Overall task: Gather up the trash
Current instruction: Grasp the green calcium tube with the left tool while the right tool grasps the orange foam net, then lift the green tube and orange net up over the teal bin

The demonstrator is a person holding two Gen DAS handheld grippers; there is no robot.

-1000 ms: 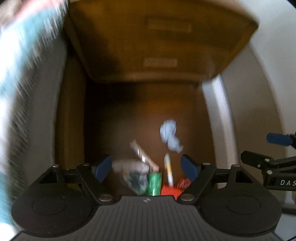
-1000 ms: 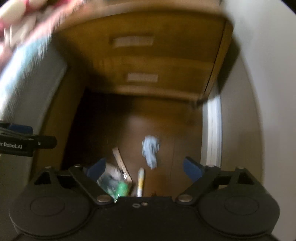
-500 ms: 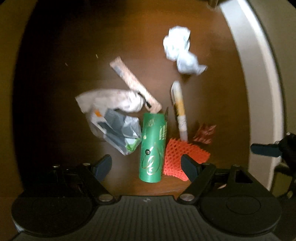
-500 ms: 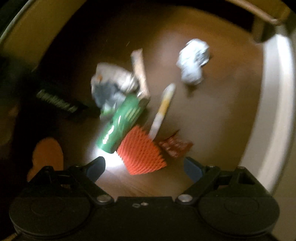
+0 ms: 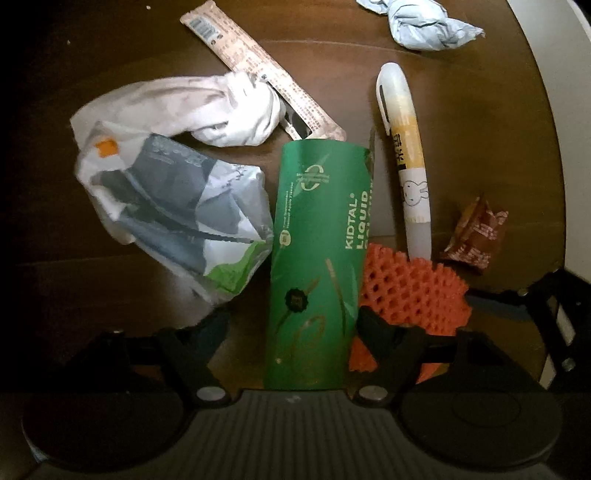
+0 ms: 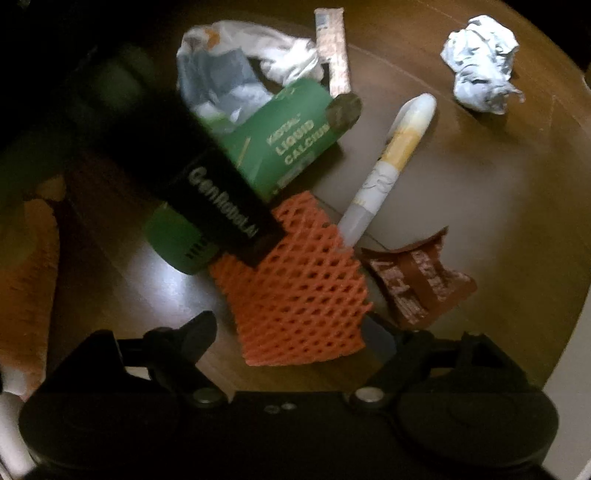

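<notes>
**Both grippers low over the litter, jaws closing**

Spread across the dark wooden floor [image 5: 480,110]: a green carton [image 5: 317,258] marked "Liquid Calcium", lying flat, with an orange foam net [image 5: 410,291] touching its right side. Left of the carton, a crumpled printed bag [image 5: 173,206]; above that, a wadded white cloth or tissue [image 5: 207,107], overlapping a long tan wrapper [image 5: 258,70]. Right of the carton, a white-and-yellow pen [image 5: 406,158], its lower end touching the net. Further right, a crumpled brown wrapper [image 5: 476,236], close to the pale skirting along the floor's right edge. Toward the far edge, well apart from the rest, a ball of pale paper [image 5: 424,29].

Left gripper [image 5: 291,332] straddling the carton's near end, jaws closing, the right finger lying over the net; pads seemingly not yet pressing, though shadow hides the tips.

Right gripper [image 6: 291,332] over the net [image 6: 299,291], jaws closing, nothing clamped. Left gripper's black body [image 6: 207,192] across the carton [image 6: 280,147], covering its middle.
</notes>
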